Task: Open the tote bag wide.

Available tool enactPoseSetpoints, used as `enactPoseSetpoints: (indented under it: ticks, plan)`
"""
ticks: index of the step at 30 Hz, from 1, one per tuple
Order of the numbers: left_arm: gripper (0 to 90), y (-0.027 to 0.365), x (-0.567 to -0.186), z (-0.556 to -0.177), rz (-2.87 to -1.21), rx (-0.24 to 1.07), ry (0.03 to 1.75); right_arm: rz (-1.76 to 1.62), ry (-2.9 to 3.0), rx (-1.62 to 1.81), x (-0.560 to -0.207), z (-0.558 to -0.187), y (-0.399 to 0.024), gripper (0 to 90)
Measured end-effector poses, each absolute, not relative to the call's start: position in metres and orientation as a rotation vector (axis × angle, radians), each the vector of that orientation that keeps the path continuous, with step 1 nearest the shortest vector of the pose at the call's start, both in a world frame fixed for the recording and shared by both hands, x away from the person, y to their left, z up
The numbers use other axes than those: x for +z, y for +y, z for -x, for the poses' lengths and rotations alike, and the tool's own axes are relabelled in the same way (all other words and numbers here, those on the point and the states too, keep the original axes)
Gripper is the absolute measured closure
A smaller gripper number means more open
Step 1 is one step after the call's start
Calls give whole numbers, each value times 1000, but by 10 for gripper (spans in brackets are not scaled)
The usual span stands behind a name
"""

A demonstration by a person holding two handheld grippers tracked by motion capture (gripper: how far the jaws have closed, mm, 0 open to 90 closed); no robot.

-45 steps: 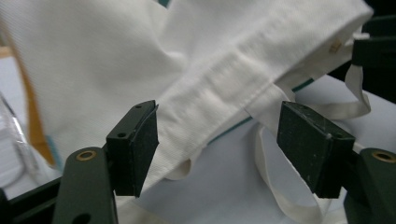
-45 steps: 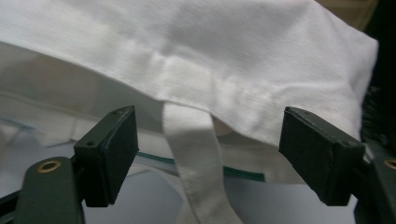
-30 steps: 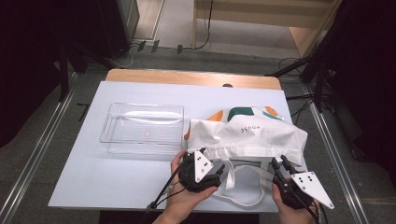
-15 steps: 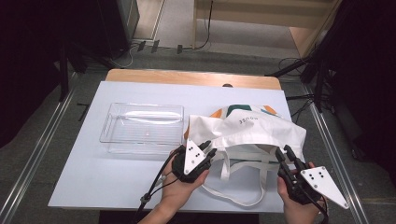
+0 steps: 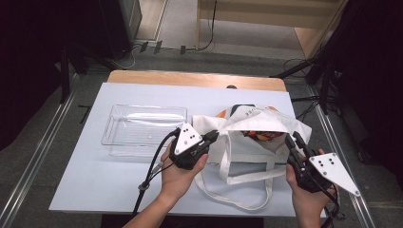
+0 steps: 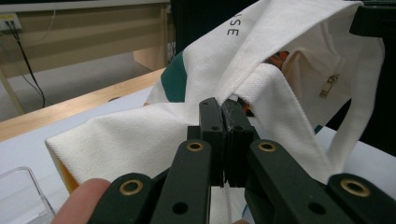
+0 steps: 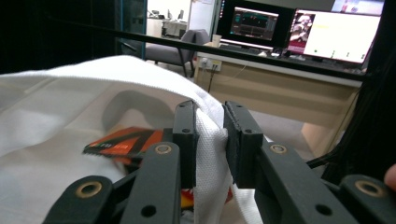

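High view: white tote bag (image 5: 247, 142) being held open above surface (image 5: 95, 190), left claw (image 5: 213, 137) clamped on left rim, right claw (image 5: 292, 141) on right rim; mouth being stretched across between them.

Left gripper view: jaws being pressed shut on rim fold.

Right gripper view: fabric being pinched; orange packet (image 7: 126, 142) being exposed inside.

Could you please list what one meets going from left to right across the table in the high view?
Clear tray → left gripper → tote bag → right gripper.
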State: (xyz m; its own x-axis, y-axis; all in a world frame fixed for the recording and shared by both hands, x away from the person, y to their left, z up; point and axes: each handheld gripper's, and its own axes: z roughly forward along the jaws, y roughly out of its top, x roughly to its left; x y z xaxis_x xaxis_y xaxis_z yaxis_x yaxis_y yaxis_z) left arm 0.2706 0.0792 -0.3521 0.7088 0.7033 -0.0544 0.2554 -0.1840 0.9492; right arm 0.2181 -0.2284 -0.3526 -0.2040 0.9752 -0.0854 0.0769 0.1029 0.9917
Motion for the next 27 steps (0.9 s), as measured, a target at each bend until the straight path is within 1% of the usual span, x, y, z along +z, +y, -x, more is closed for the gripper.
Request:
enactPoseSetpoints:
  ticks: [1,2,3,5,7,9,10,11,12,13,14,15,19,20,21,24,25,27]
  plan:
    - [900,79,-351,-272,-1750,470,767,-1084,1463,1216,-349,-224,-228,738]
    - [900,80,-350,-273,-1742,468,771,-1084,1463,1216,-349,-224,-228,738]
    - [900,80,-349,-275,-1733,461,775,-1089,1470,1197,-349,-228,-229,707]
    - [900,81,-347,-278,-1716,436,786,-1116,1463,1165,-351,-235,-232,598]
    - [900,81,-346,-280,-1707,423,790,-1153,1481,1162,-359,-239,-238,535]
    - [900,80,-346,-283,-1698,412,804,-1154,1501,1141,-366,-239,-240,496]
    - [900,80,-346,-283,-1698,412,804,-1154,1501,1141,-366,-239,-240,496]
    - [900,81,-345,-284,-1693,409,815,-1166,1540,1172,-371,-238,-244,447]
    - [900,81,-345,-285,-1685,401,821,-1166,1540,1172,-371,-238,-244,447]
    - [900,83,-345,-287,-1683,389,831,-1175,1570,1240,-375,-234,-250,399]
    - [900,83,-345,-287,-1683,389,831,-1175,1570,1240,-375,-234,-250,399]
    - [900,82,-345,-287,-1682,387,829,-1180,1568,1283,-381,-226,-253,381]
    - [900,80,-347,-290,-1671,391,848,-1180,1543,1226,-398,-202,-246,338]
    - [900,81,-347,-291,-1662,388,856,-1180,1543,1226,-398,-202,-246,338]
    - [900,82,-347,-293,-1652,381,865,-1207,1513,1230,-404,-188,-248,317]
    - [900,82,-347,-292,-1654,382,864,-1263,1500,1277,-409,-177,-253,324]
    - [900,81,-347,-292,-1658,384,859,-1297,1551,1297,-420,-175,-254,369]
    - [900,79,-347,-291,-1660,392,853,-1321,1580,1279,-426,-177,-252,372]
